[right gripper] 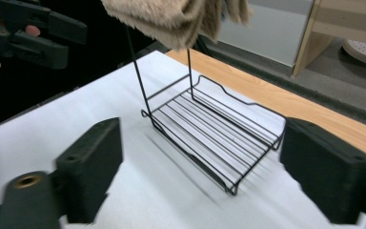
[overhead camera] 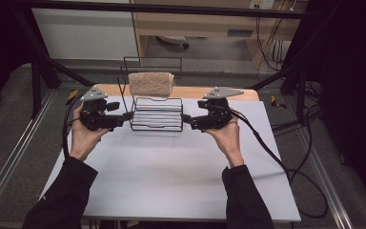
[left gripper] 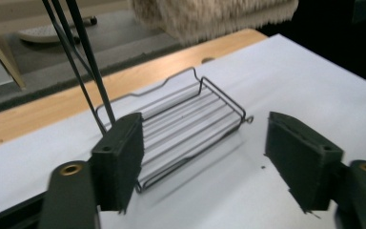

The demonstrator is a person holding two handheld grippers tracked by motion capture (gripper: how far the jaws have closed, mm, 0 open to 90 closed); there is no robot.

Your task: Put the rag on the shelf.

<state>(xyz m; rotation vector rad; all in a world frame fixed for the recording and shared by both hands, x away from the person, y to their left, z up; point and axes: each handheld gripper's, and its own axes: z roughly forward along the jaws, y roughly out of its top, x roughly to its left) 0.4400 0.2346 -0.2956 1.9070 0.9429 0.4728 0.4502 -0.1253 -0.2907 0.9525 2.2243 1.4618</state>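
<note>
A black wire rack (overhead camera: 156,114) stands at the back middle of the white table (overhead camera: 171,167), with a flat tray base and a tall upright frame. A beige fluffy towel (overhead camera: 150,83) hangs over its top bar. My left gripper (overhead camera: 126,117) is just left of the tray and my right gripper (overhead camera: 187,119) just right of it, both pointing inward. In the left gripper view the open gripper (left gripper: 205,157) frames the rack (left gripper: 190,119) beyond it, under the towel (left gripper: 209,16). The right gripper (right gripper: 205,162) is open too, with the rack (right gripper: 214,138) ahead and nothing between its jaws.
A wooden strip (overhead camera: 190,91) runs along the table's far edge behind the rack. The right gripper's cable (overhead camera: 276,157) trails off the right side of the table. Dark metal frame bars (overhead camera: 43,52) rise at the back corners. In the right gripper view, the other gripper (right gripper: 33,33) shows at top left.
</note>
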